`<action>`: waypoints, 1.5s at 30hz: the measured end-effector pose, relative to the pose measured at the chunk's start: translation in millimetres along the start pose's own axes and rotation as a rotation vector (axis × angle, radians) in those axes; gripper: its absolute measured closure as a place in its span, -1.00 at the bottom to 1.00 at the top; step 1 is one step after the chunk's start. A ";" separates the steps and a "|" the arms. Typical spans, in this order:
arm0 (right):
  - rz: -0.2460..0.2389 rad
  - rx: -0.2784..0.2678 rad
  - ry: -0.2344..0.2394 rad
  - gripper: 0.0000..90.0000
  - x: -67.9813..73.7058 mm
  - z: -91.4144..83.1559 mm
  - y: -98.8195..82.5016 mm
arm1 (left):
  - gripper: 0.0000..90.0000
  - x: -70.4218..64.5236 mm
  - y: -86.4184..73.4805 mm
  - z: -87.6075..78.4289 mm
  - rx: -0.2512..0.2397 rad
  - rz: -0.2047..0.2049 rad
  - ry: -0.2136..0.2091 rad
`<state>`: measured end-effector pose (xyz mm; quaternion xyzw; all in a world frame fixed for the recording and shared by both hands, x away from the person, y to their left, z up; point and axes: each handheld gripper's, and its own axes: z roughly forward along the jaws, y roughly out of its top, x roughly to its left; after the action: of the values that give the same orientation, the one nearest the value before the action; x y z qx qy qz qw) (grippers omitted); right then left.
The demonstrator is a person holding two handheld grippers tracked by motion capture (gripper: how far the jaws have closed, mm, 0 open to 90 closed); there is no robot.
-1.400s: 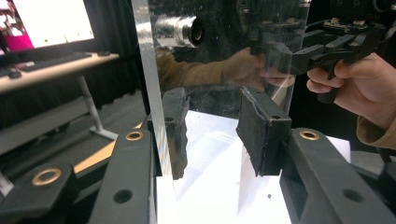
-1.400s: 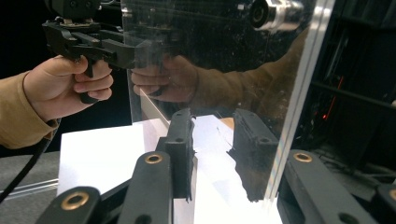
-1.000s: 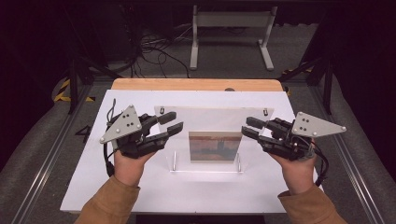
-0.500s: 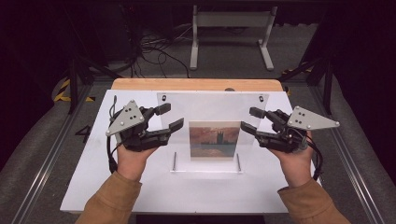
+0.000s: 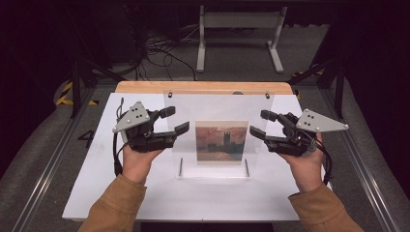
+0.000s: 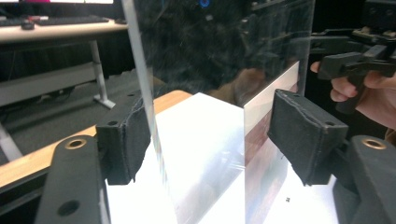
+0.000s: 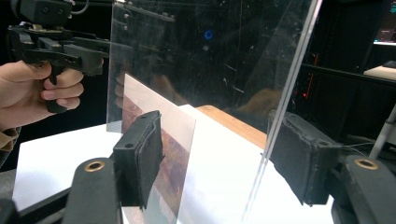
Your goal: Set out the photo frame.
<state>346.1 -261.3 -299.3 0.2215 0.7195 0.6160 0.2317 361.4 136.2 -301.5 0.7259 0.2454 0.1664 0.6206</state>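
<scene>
At the centre of the white table (image 5: 145, 203), the clear acrylic picture stand (image 5: 220, 111) with its painting print (image 5: 221, 142) stands upright between the left gripper (image 5: 171, 121) at nine o'clock and the right gripper (image 5: 260, 123) at three o'clock, both jaw pairs having just been opening and now straddling its side edges unclamped, apparently a release, so withdrawal outward must clear both edges.

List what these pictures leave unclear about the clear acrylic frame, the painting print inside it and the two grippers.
- High view: the acrylic frame is transparent, so its upper edges are hard to trace.
- High view: the painting print is too small to show detail.
- Left gripper view: the left gripper straddles the panel edge with open jaws; reflections blur the glass.
- Right gripper view: the right gripper cuts off the print's lower part; the frame's base lies below the picture edge.
</scene>
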 end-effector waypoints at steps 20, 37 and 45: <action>0.038 0.157 -0.074 -0.79 2.4 -31.7 -2.4 | -0.78 -5.8 -19.5 -36.7 0.103 0.018 0.062; 0.073 0.243 -0.166 -0.99 -9.0 -66.5 -29.2 | -1.00 10.1 -62.6 -80.6 0.211 -0.060 0.189; 0.103 0.249 -0.210 -0.99 -13.1 -79.5 -46.1 | -1.00 20.1 -89.4 -92.0 0.250 -0.082 0.253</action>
<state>306.7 -338.1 -333.5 0.3481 0.7499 0.5067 0.2444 314.3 232.7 -374.5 0.7602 0.3697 0.1988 0.4959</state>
